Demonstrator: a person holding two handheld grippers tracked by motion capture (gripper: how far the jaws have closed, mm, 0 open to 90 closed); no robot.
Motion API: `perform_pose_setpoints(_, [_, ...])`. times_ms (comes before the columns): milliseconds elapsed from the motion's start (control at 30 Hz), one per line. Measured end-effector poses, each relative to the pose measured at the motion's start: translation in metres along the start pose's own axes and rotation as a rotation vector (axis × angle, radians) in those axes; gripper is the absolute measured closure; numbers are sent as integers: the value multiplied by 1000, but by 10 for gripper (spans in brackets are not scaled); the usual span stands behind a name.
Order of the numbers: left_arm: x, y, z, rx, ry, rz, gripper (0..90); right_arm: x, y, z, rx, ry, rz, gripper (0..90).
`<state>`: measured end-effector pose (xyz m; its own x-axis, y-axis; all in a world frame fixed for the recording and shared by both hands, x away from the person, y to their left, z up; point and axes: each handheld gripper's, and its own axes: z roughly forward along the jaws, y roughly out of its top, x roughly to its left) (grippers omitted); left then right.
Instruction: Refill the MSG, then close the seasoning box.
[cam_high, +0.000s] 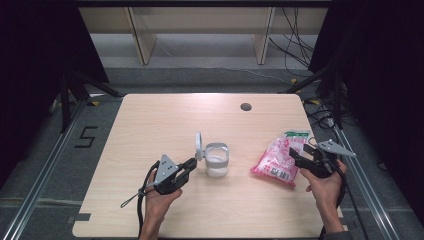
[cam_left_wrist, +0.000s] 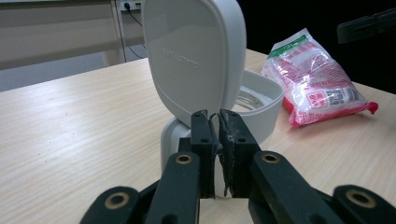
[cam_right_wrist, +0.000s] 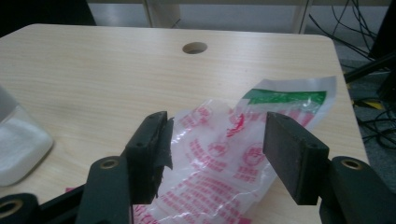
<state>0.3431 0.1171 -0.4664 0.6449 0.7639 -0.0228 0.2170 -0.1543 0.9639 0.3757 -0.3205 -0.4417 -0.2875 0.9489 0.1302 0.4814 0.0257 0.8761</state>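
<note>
Fingers (cam_left_wrist: 205, 135) of the left gripper (cam_high: 186, 170) are seen in the left gripper view pinched nearly together on the lower edge of a white hinged lid (cam_left_wrist: 194, 56), which is held upright. The lid belongs to a white container (cam_high: 217, 160) standing near the middle of the wooden surface (cam_high: 150, 125), just right of that gripper. From the high view the lid (cam_high: 198, 145) appears only as a thin, edge-on oval at the container's left side; the left gripper view shows instead its broad inner face with faint embossed lettering, and a metal rim inside the open container (cam_left_wrist: 259, 100).

The right gripper (cam_high: 300, 161) sits at the near right edge of the surface, its fingers (cam_right_wrist: 149, 144) set wide apart around the near end of a clear bag with pink print (cam_high: 280, 160); no contact of the pads can be made out. The right gripper view shows the crumpled film rising between the fingers. The bag (cam_right_wrist: 233, 154) lies flat, its long axis running from near-left to far-right in the high view, with its green-banded end (cam_right_wrist: 285, 97) pointing away toward the far right.
</note>
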Motion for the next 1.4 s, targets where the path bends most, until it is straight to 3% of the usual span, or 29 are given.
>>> perform_pose_setpoints(33, [0,1,0,4,2,6,848,0,-1,1,-10,13,-33,415])
perform_pose_setpoints(100, [1,2,0,1,3,3,859,7,-3,-1,10,22,-16,415])
perform_pose_setpoints(133, [3,3,0,-7,1,6,871,6,-4,1,-3,22,-67,415])
perform_pose_setpoints(167, [3,4,0,2,10,7,878,10,-6,-1,18,24,-48,416])
perform_pose_setpoints(200, [4,5,0,3,9,11,886,8,-6,1,12,34,-79,416])
perform_pose_setpoints(300, [8,7,2,13,20,14,891,16,-10,-1,9,58,-49,416])
perform_pose_setpoints(333, [9,7,2,15,21,15,891,16,-10,-2,16,58,-75,416])
perform_pose_setpoints(367, [10,8,3,12,23,3,892,19,-12,-2,19,56,-58,416])
perform_pose_setpoints(433, [12,10,4,12,25,8,892,20,-13,-3,24,84,-83,416])
perform_pose_setpoints(467, [13,11,5,11,28,7,892,20,-14,-1,7,76,-106,416])
perform_pose_setpoints(533, [14,14,6,9,33,7,892,24,-16,-3,33,63,-119,416])
perform_pose_setpoints(600, [16,16,7,8,34,7,892,26,-17,-4,29,76,-131,416])
perform_pose_setpoints(733, [17,19,8,13,36,8,892,34,-21,-6,34,105,-93,417])
perform_pose_setpoints(800, [17,20,9,15,37,9,892,33,-21,-5,29,114,-134,416])
perform_pose_setpoints(833, [17,20,9,18,40,8,892,37,-22,-7,51,103,-110,416])
perform_pose_setpoints(867, [17,20,9,20,39,9,892,35,-23,-6,38,110,-140,416])
perform_pose_setpoints(933, [18,21,10,20,41,15,892,38,-24,-7,44,119,-121,416])
perform_pose_setpoints(1067, [19,22,12,24,42,14,892,39,-24,-7,48,130,-144,416])
perform_pose_setpoints(1133, [19,23,12,22,43,16,892,43,-25,-7,52,117,-130,416])
perform_pose_setpoints(1200, [19,24,12,23,43,15,892,42,-25,-7,43,142,-147,416])
perform_pose_setpoints(1233, [19,24,12,24,43,14,892,45,-26,-8,60,129,-119,416])
perform_pose_setpoints(1333, [19,25,13,25,46,13,892,47,-27,-8,65,140,-139,416])
perform_pose_setpoints(1367, [19,25,13,26,43,12,892,49,-28,-8,61,148,-123,416])
perform_pose_setpoints(1400, [18,25,13,27,46,4,892,47,-28,-6,51,155,-158,416])
